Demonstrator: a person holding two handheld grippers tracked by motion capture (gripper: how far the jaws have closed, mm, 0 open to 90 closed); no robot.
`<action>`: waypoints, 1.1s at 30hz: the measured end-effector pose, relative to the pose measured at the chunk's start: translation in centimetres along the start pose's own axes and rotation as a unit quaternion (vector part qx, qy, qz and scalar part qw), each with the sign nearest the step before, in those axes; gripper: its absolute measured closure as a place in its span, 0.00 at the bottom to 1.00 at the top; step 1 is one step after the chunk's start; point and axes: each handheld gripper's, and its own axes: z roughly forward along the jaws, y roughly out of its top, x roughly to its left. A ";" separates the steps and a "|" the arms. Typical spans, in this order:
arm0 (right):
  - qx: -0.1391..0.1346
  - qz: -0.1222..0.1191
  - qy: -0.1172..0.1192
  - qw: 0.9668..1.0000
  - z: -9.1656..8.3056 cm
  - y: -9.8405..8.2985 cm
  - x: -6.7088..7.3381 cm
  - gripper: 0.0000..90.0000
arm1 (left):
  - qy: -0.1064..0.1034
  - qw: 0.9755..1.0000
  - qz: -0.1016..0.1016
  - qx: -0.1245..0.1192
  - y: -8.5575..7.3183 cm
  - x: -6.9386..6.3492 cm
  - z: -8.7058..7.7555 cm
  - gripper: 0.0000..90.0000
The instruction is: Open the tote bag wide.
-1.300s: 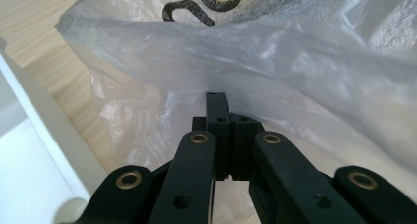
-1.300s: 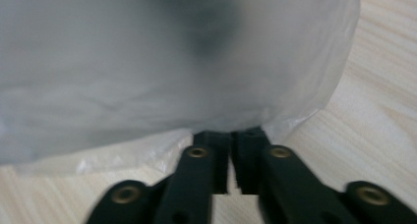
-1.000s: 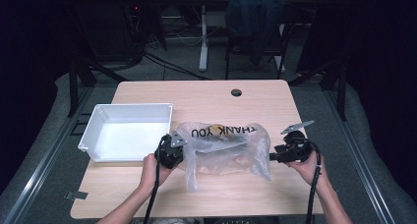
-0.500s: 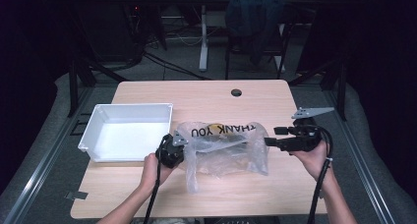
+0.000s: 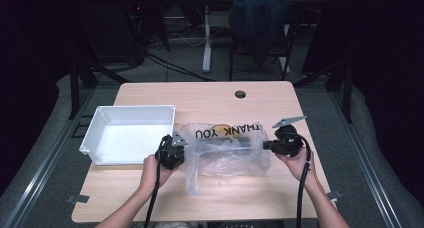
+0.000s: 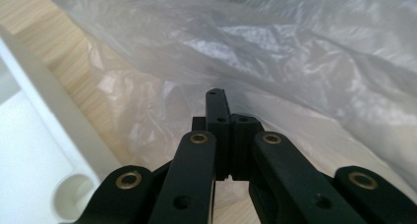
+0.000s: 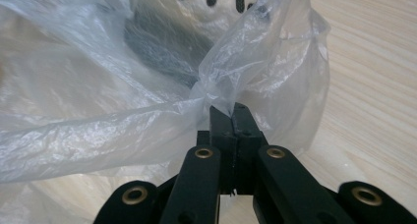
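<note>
A pale wooden surface with a round cable hole stands on grey carpeted floor in a dark room; behind it, a white desk leg and a chair draped with dark clothing.

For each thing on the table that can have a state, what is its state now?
Plastic bag: lying flat on the table, crumpled, something inside, gripped at both sides.
White bin: upright, nothing inside.
Left hand-held gripper: shut on the bag's film.
Right hand-held gripper: jaws just closed, pinching a bunched fold of the bag.
</note>
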 end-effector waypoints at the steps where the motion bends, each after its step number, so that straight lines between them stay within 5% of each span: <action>1: 0.002 0.000 -0.006 1.000 0.2 -0.1 -0.1 1.00 | 0.001 1.000 -0.004 -0.001 0.0 0.0 0.0 1.00; 7: 0.018 0.004 -0.031 0.999 2.2 -0.2 -1.1 1.00 | 0.010 1.000 -0.008 0.024 0.0 0.0 0.5 1.00; 14: 0.044 0.014 -0.033 0.998 4.6 -0.2 -2.0 1.00 | 0.008 0.999 -0.002 0.048 -0.1 -0.3 0.7 1.00; 22: 0.025 0.003 -0.028 0.999 2.8 0.3 -1.4 1.00 | -0.012 0.998 0.003 0.056 -0.1 -0.2 -2.6 0.59; 29: 0.010 0.005 -0.023 1.000 1.9 0.3 -1.4 1.00 | -0.013 0.999 -0.004 0.031 0.5 0.5 -5.4 0.43; 33: 0.010 0.001 -0.020 1.000 1.9 0.4 -1.2 1.00 | -0.048 0.999 -0.002 0.025 1.0 0.1 -5.7 0.39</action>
